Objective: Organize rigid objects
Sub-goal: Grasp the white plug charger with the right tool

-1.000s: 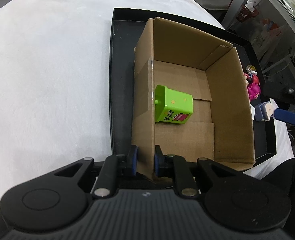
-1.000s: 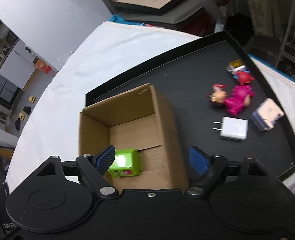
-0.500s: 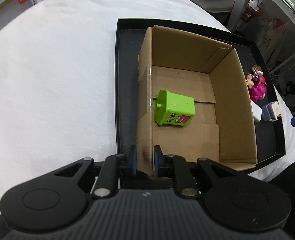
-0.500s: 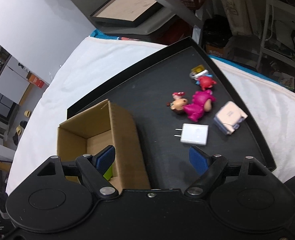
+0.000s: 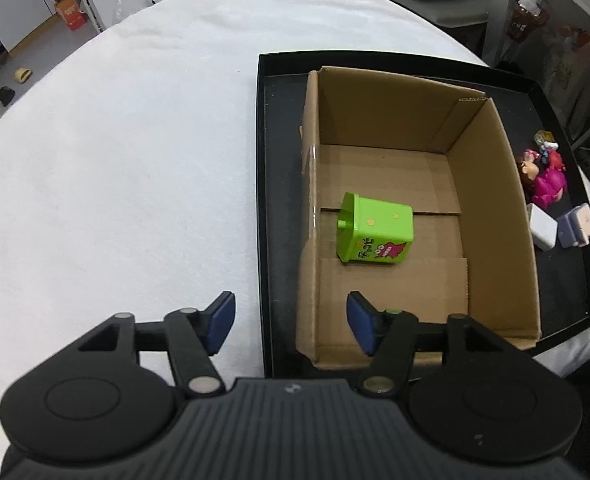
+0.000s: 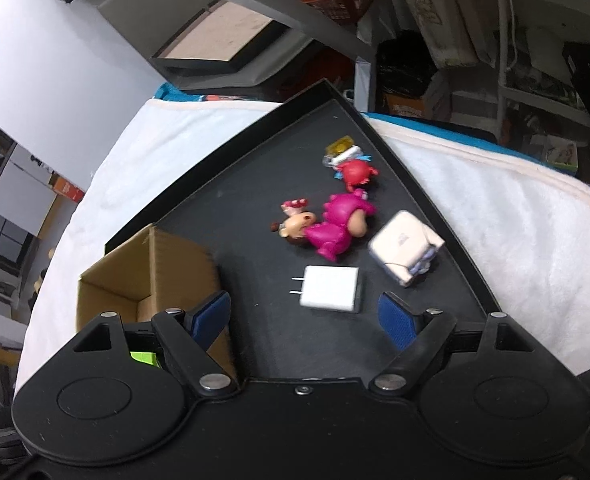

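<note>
White cloth is covering the table (image 5: 115, 168), and a black tray (image 5: 279, 200) is sitting on it toward the right of the left wrist frame, with cluttered shelves and a framed board showing in the background of the right wrist frame.

A cardboard box (image 5: 491, 208) is standing open inside the tray, and a green toy bin (image 5: 375, 232) is lying on its side on the box floor, near the box's left wall. At the right edge of that frame, outside the box, small toys and white adapters are lying on the tray.

The left hand-held gripper (image 5: 291, 322) is sitting at the bottom of its frame with its jaws opening; the near left wall of the box is standing between the blue pads, and neither pad is pressing on it.

In the right wrist view, the right hand-held gripper (image 6: 307, 318) is hovering with its jaws spread wide and nothing gripped. A white plug adapter (image 6: 331, 288) is lying on the tray just above the gap between the pads, prongs pointing left. Up and to the right of it, a white and lilac charger (image 6: 403, 246) is lying tilted. A pink dinosaur-suit figure (image 6: 331, 224) is lying at frame centre, with a red figure (image 6: 355, 172) and a yellow block (image 6: 339, 146) above it. The box corner is showing at lower left.
</note>
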### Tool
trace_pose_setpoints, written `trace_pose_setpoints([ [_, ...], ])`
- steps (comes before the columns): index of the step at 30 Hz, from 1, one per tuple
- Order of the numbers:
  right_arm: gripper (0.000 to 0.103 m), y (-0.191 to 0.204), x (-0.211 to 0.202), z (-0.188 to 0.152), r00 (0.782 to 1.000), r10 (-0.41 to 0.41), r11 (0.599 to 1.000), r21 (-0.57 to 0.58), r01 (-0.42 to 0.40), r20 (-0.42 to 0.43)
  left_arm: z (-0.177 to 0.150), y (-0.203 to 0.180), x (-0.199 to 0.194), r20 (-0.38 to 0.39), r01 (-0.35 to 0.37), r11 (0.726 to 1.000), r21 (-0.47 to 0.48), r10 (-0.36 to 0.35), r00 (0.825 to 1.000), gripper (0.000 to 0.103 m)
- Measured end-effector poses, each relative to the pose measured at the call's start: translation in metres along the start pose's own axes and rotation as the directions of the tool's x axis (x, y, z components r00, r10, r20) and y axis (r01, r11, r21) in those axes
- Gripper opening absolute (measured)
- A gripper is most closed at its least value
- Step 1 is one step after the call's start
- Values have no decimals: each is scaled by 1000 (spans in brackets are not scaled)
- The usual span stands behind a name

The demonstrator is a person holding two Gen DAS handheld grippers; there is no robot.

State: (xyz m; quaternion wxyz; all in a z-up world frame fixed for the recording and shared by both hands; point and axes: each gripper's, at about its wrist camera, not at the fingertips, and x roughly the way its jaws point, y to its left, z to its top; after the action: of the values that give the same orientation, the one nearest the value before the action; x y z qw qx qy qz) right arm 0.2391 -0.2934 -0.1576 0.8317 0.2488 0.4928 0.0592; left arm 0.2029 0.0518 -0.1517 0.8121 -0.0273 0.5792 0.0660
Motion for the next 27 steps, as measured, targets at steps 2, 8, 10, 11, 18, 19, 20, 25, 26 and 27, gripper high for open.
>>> trace_pose_setpoints([
  [2, 81, -6, 6, 1, 1000, -7, 1000, 3, 7, -3, 2, -2, 1, -2, -15, 1000, 4, 15, 1000, 62],
  [8, 81, -16, 28, -1, 999, -9, 1000, 10, 10, -51, 6, -11, 2, 5, -40, 999, 22, 40, 999, 64],
  [10, 81, -16, 35, -3, 998, -10, 1000, 11, 11, -68, 7, -13, 3, 6, -47, 998, 31, 47, 999, 65],
  [11, 81, -16, 39, -4, 997, -10, 1000, 13, 11, -76, 8, -15, 3, 6, -49, 998, 36, 49, 999, 66],
  [18, 81, -10, 64, -3, 991, -50, 999, 13, 52, -124, 15, -19, 12, -23, -52, 998, 41, 53, 998, 76],
  [19, 81, -9, 67, -3, 990, -57, 998, 11, 59, -127, 16, -19, 13, -29, -50, 998, 36, 51, 998, 77],
  [20, 81, -9, 69, -2, 989, -67, 998, 7, 69, -129, 17, -18, 14, -34, -47, 998, 30, 48, 998, 77],
  [25, 81, -5, 82, 3, 984, -116, 993, 6, 118, -134, 21, -20, 21, -53, -36, 998, 43, 38, 998, 82],
  [26, 82, -4, 86, 4, 982, -128, 992, 1, 130, -137, 22, -20, 22, -56, -41, 998, 41, 43, 997, 82],
  [27, 82, -1, 87, 4, 981, -141, 990, -10, 141, -133, 22, -19, 23, -61, -43, 998, 34, 45, 997, 82],
])
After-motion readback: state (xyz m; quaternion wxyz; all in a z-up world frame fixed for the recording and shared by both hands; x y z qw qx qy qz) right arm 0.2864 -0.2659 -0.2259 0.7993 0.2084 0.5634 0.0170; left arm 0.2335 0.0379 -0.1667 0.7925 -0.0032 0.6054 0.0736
